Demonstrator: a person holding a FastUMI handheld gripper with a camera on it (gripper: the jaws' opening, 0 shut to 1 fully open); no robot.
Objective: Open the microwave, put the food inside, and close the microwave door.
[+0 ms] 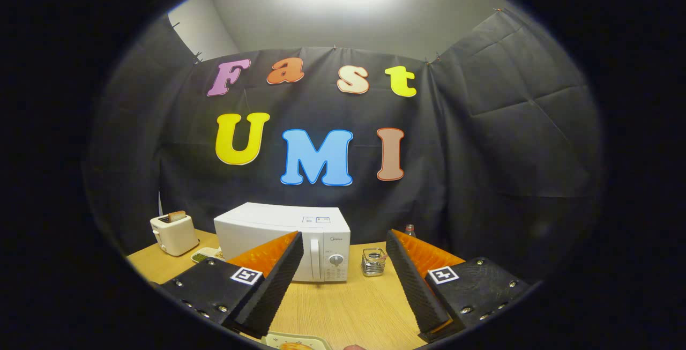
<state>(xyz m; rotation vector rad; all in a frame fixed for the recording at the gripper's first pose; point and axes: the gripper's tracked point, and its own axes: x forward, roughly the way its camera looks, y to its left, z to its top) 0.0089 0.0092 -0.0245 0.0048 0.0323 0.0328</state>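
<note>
A white microwave (289, 240) stands on the wooden table (348, 307), beyond my fingers and a little to the left, with its door shut. Its handle (314, 259) and control panel face me on its right side. My gripper (343, 243) is held above the table, open wide, with nothing between its fingers. The left finger (273, 280) overlaps the microwave's front. Close beneath the gripper lies a pale plate (297, 342) carrying orange food (295, 347), mostly cut off from sight.
A cream toaster (174, 233) with a slice in it stands left of the microwave, and a small white dish (206, 255) with green bits lies between them. Right of the microwave sits a small glass jar (373, 262); a bottle top (410, 228) shows behind the right finger.
</note>
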